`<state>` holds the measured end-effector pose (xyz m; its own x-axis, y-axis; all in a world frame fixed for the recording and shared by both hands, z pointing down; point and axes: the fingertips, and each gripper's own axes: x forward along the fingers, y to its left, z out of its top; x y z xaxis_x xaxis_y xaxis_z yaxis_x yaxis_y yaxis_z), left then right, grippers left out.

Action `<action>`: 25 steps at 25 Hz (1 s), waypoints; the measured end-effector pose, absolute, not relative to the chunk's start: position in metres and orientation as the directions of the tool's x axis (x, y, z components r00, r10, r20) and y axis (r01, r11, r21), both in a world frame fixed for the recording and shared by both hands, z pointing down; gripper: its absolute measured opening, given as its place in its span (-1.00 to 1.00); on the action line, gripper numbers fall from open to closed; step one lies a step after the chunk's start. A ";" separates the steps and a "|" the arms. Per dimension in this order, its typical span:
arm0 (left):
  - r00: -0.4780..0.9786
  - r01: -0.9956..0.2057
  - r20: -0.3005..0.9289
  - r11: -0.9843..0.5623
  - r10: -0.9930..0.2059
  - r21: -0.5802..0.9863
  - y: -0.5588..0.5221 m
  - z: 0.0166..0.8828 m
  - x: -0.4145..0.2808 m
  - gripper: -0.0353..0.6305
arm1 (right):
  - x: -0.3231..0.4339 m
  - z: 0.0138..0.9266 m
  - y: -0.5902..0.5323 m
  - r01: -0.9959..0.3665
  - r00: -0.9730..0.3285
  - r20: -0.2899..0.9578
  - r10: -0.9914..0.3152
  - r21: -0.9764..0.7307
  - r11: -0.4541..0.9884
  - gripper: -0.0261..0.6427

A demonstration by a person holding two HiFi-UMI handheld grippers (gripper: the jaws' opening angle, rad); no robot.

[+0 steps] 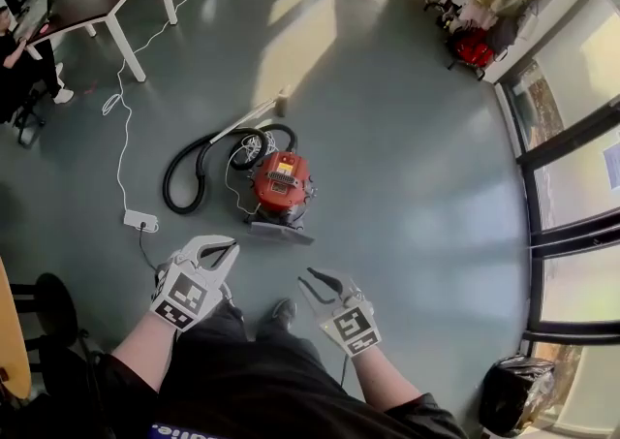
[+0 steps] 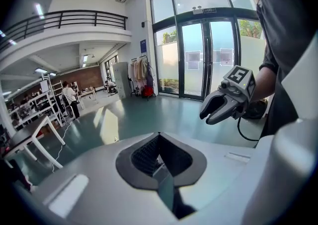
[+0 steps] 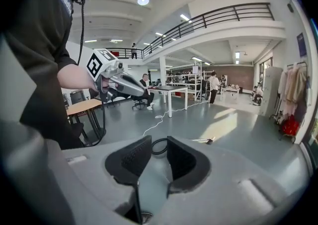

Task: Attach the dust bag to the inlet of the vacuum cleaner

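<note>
— Both your arms reach out in front of you, forearms bare. Each tool is held up off the floor (image 1: 407, 137) and tipped somewhat downward, toward the vacuum cleaner (image 1: 281, 183).

— Your left tool (image 1: 233, 248) has its marker cube turned up toward you. Its jaws meet at the tips, with nothing between them.

— Your right tool (image 1: 310, 279) is near it, a little lower in the head view. Its jaws stand apart and grip nothing. Through the gap, its own camera sees only floor and a bend of the hose (image 3: 159, 145).

— And where is the vacuum cleaner?

— It's on the grey floor ahead of you, well apart from both tools. It has a red body with a yellow label on top. The black hose loops out to its left and back, and a pale wand (image 1: 254, 115) lies just beyond it.

— A flat grey piece (image 1: 281, 231) lies against the side nearest you. Whether that's the dust bag, I can't tell.

— A white cable (image 1: 124, 137) runs across the floor to a power strip (image 1: 140, 221), left of the hose.
</note>
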<state>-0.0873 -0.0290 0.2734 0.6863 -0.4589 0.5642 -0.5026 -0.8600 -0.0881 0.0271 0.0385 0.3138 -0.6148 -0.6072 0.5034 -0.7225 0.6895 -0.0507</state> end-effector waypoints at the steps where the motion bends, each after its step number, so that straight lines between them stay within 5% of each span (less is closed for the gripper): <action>1: 0.688 -0.498 0.562 -0.862 -0.459 -0.095 -0.022 0.268 -0.089 -0.85 | 0.025 0.309 0.044 -0.725 -0.615 0.500 -0.610 -0.054 0.687 -0.65; 12: 0.786 -0.454 0.463 -0.891 -0.409 -0.017 0.046 0.235 -0.146 -0.85 | -0.049 0.258 0.085 -0.811 -0.545 0.457 -0.703 -0.076 0.580 -0.72; 25: 0.865 -0.433 0.316 -0.898 -0.390 0.076 0.128 0.203 -0.170 -0.85 | -0.106 0.233 0.140 -0.747 -0.625 0.392 -0.675 -0.051 0.663 -0.94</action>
<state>-0.1696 0.1278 0.2029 0.8649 -0.3899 0.3162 -0.4327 -0.8983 0.0757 -0.1056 0.1403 0.2335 -0.6251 -0.6748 0.3922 -0.7473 0.6625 -0.0512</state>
